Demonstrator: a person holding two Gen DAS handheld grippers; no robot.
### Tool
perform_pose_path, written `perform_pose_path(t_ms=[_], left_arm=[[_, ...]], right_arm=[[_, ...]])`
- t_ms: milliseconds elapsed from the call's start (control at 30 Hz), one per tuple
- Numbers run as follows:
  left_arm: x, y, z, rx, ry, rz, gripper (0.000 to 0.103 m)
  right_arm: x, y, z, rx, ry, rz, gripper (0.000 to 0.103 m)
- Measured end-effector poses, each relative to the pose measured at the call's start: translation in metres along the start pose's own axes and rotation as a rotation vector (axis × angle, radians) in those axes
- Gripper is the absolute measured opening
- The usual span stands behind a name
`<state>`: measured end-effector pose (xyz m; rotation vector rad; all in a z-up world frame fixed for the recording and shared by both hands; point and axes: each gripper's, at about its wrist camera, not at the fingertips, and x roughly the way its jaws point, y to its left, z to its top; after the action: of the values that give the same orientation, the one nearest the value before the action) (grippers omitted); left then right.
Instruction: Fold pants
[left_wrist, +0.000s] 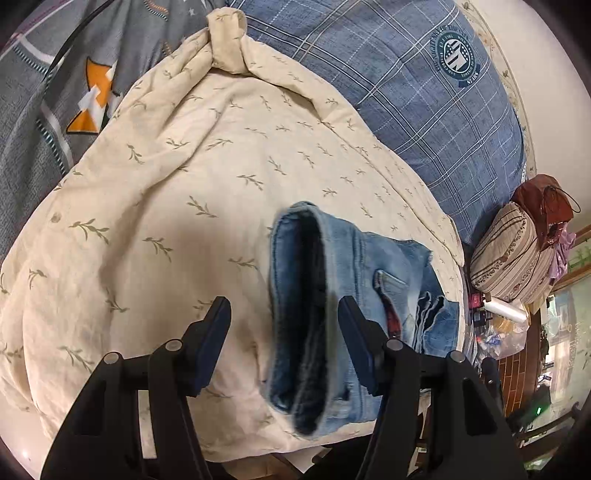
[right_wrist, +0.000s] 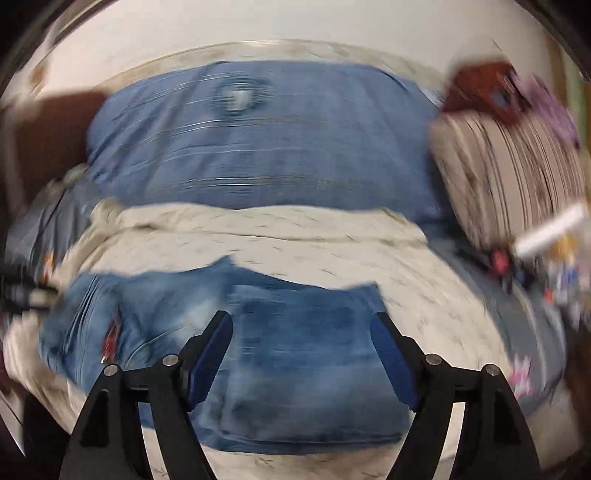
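Observation:
Folded light-blue jeans (left_wrist: 332, 266) lie in a thick bundle on a cream leaf-print blanket (left_wrist: 184, 184). In the left wrist view the bundle's rounded fold edge faces me. My left gripper (left_wrist: 284, 304) hovers over that edge, open; the left finger stands clear of the denim and the right finger overlaps it without pinching it. The right wrist view is blurred. There the jeans (right_wrist: 295, 350) spread wide below my right gripper (right_wrist: 301, 321), whose jaws stand wide open with nothing gripped between them.
A blue plaid quilt (left_wrist: 406, 92) lies behind the cream blanket (right_wrist: 295, 240), and a grey patterned quilt (left_wrist: 55, 92) is at the left. A striped pillow (left_wrist: 506, 254) and a brown bag (left_wrist: 543, 199) sit at the right, above small clutter (left_wrist: 506, 321) off the bed's edge.

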<state>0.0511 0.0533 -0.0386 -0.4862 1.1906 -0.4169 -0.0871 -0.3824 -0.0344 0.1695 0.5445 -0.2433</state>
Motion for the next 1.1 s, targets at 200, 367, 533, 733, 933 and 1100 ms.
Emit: perform_pose_path(t_ms=[200,367,533,733,933,1100], left_arm=[[0.017,0.001,0.014,0.019,0.065,-0.064,0.065],[0.039,0.002,0.027,0.036,0.163,-0.075,0.072],[0.054,0.004,0.033,0.019,0.220,-0.120,0.076],[0.067,-0.003,0.036,0.047,0.249,-0.109,0.078],[0.068,-0.014,0.039,0.097,0.263,-0.104,0.072],[0.057,-0.028,0.030,0.136,0.267,-0.117,0.017]], right_arm=[[0.000,0.050,-0.012,-0.114,0.043,0.183,0.081],[0.001,0.171,-0.055,-0.431,0.073,0.336,0.082],[0.002,0.246,-0.096,-0.704,0.047,0.376,0.082],[0.027,0.281,-0.114,-0.789,0.051,0.307,0.082],[0.047,0.282,-0.105,-0.718,0.100,0.319,0.067],[0.025,0.253,-0.083,-0.574,0.148,0.435,0.030]])
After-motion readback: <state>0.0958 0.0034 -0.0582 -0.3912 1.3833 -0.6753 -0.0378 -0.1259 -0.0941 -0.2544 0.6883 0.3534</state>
